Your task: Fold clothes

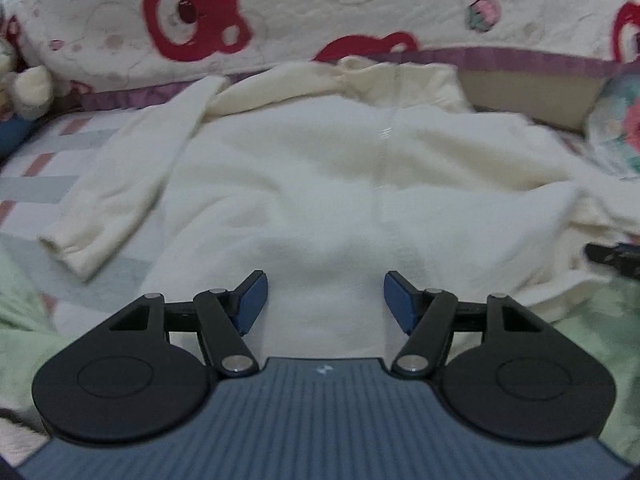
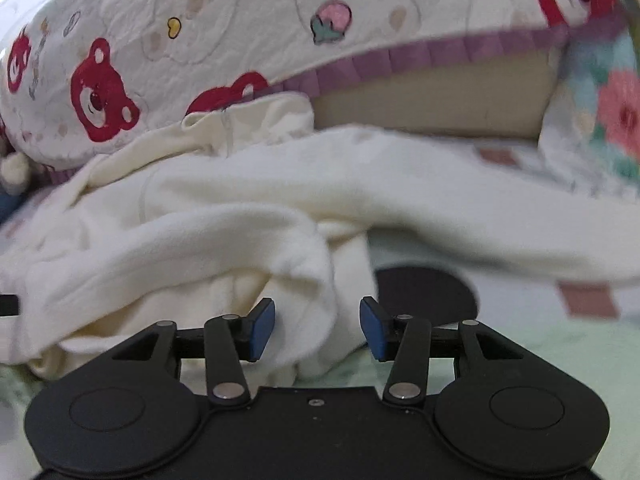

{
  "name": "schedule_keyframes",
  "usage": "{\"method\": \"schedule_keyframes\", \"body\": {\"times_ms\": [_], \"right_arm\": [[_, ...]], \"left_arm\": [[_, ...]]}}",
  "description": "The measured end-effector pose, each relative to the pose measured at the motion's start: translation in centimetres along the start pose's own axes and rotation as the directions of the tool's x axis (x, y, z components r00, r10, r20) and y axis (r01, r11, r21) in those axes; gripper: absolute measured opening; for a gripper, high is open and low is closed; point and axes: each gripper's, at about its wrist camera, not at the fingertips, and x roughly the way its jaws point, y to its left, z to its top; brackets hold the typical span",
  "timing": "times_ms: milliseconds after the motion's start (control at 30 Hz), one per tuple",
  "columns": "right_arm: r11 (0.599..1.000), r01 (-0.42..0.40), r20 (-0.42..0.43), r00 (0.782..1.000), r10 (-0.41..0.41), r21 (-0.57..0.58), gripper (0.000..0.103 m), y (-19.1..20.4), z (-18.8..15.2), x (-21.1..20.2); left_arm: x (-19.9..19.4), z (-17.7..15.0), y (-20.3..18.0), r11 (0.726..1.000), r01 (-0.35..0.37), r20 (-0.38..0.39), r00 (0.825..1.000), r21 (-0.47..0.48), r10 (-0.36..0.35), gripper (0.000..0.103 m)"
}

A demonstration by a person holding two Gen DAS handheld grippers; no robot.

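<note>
Cream fleece jacket (image 1: 320,184) flat on the bed (image 1: 36,188), long axis running away from camera, collar toward bear-print quilt (image 1: 280,4), left gripper (image 1: 325,300) and right gripper (image 2: 317,330) jaws apart, gripping nothing, right sleeve bunched

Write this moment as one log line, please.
step: fold | item: cream fleece zip jacket spread flat | left gripper: open | right gripper: open

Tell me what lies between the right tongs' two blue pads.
A fold of the cream fleece jacket hangs in the gap of the open right tongs, untouched by either pad; right wrist view.
</note>
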Motion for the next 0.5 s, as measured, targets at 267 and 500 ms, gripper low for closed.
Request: {"method": "schedule_keyframes", "body": {"times_ms": [267,500], "right_arm": [[0.997,-0.073,0.066,0.995,0.076,-0.039,0.006,-0.2,0.7,-2.6],[0.995,-0.097,0.069,0.993,0.095,0.027,0.006,-2.7,0.3,-7.8]], "left_arm": [[-1.5,0.3,-1.2,0.994,0.103,0.029,0.994,0.021,-0.103,0.064],[-3.8,3.0,-7.1,0.911,0.327,-0.033,0.944,0.253,-0.329,0.074]]}}
